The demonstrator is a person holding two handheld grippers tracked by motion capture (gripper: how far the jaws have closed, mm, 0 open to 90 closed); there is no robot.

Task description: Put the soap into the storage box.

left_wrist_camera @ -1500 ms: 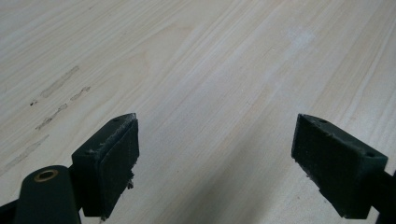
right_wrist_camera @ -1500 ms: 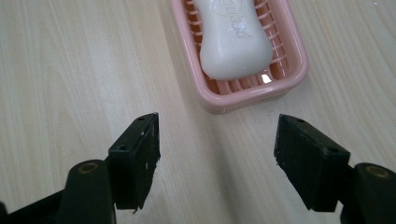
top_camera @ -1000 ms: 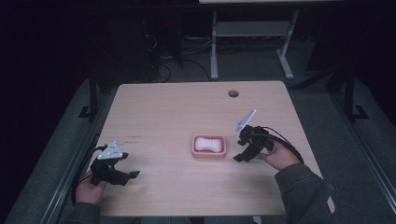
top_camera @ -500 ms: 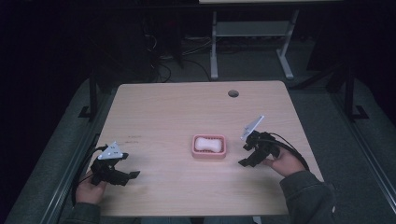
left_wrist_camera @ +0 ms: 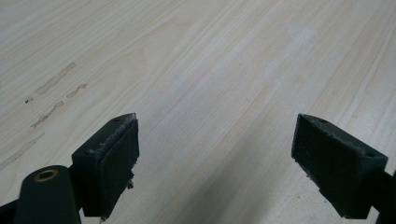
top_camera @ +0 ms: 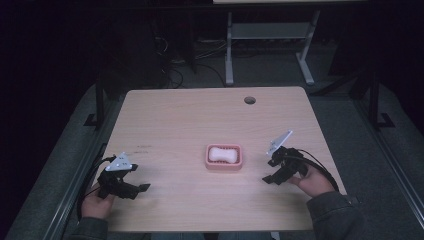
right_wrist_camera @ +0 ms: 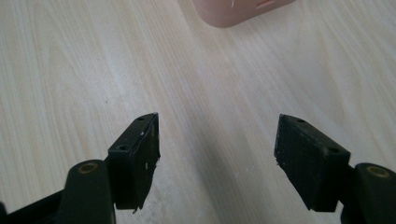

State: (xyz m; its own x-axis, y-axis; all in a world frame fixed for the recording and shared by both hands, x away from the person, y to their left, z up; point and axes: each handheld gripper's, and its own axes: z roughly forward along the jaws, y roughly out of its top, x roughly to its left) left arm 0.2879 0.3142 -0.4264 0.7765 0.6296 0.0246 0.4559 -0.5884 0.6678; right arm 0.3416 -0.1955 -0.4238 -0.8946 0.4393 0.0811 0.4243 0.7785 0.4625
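A pink soap dish (top_camera: 224,157) is sitting near the middle of the wooden table (top_camera: 170,120), slightly toward the person's side. It is a shallow rounded-rectangle tray with a raised rim, and a white bar of soap (top_camera: 223,155) is lying inside it, lengthwise across the dish. In the right gripper view, one rounded pink corner of the dish (right_wrist_camera: 238,10) is showing at the top edge, with slots in its wall.

Around the dish the pale wood grain is lying bare. A round dark cable hole (top_camera: 249,100) is sitting near the table's far edge, well apart from the dish. Faint scuff marks (left_wrist_camera: 51,83) are showing on the wood in the left gripper view. Nothing is standing between the dish and either gripper.

The right gripper (top_camera: 274,170) is hovering near the dish on its right side, apart from it and pointing toward it; its jaws are standing spread with bare table between them, holding and touching nothing. The left gripper (top_camera: 135,185) is resting low near the table's near-left corner, well apart from the dish; its jaws are standing wide apart, with wood grain between the pads (left_wrist_camera: 116,163) and nothing gripped.
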